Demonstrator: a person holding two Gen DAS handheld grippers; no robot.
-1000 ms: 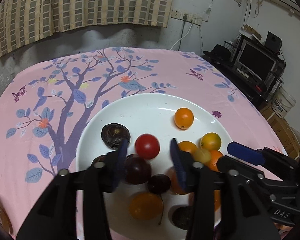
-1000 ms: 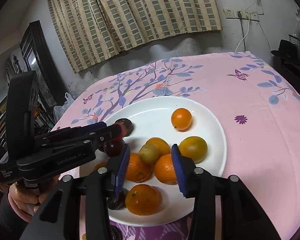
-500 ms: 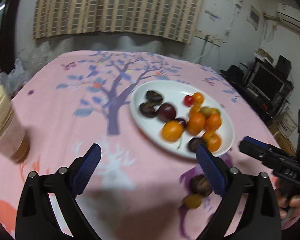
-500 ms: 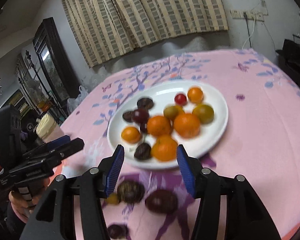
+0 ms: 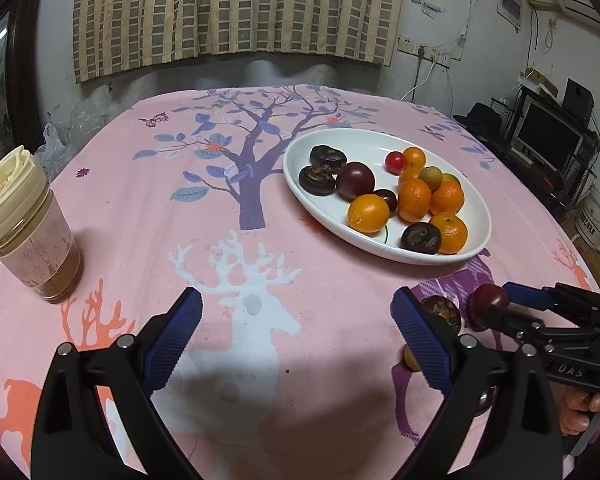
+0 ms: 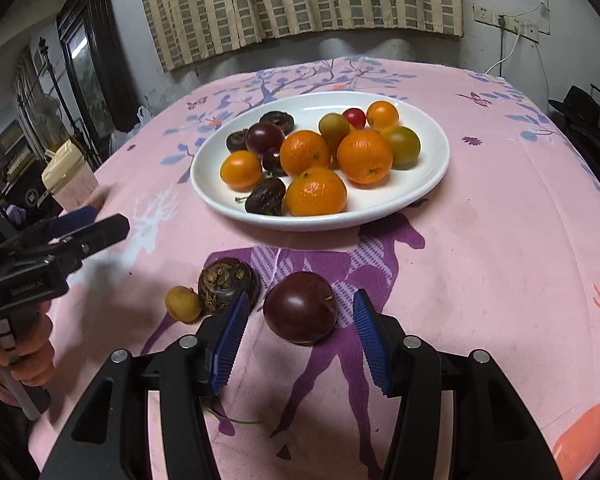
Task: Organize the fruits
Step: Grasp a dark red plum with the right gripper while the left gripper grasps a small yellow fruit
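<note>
A white plate [image 6: 424, 184] holds several oranges, dark fruits and a red cherry tomato [image 6: 354, 117]; it also shows in the left wrist view [image 5: 308, 200]. In front of it on the cloth lie a dark purple plum [image 6: 300, 307], a brown wrinkled fruit [image 6: 224, 282] and a small yellow fruit [image 6: 182, 303]. My right gripper [image 6: 298, 338] is open, its fingers on either side of the plum, not touching it. My left gripper [image 5: 296, 340] is wide open and empty over bare cloth, left of the loose fruits.
A lidded jar [image 5: 28, 224] of brown drink stands at the table's left edge. The pink patterned tablecloth [image 5: 204, 208] covers the table. A monitor and shelf [image 5: 548, 140] stand off to the right, a dark cabinet [image 6: 88, 52] to the left.
Both grippers pulled back from over the plate to the table's front. The left opened wide. The right now straddles the plum on the cloth.
</note>
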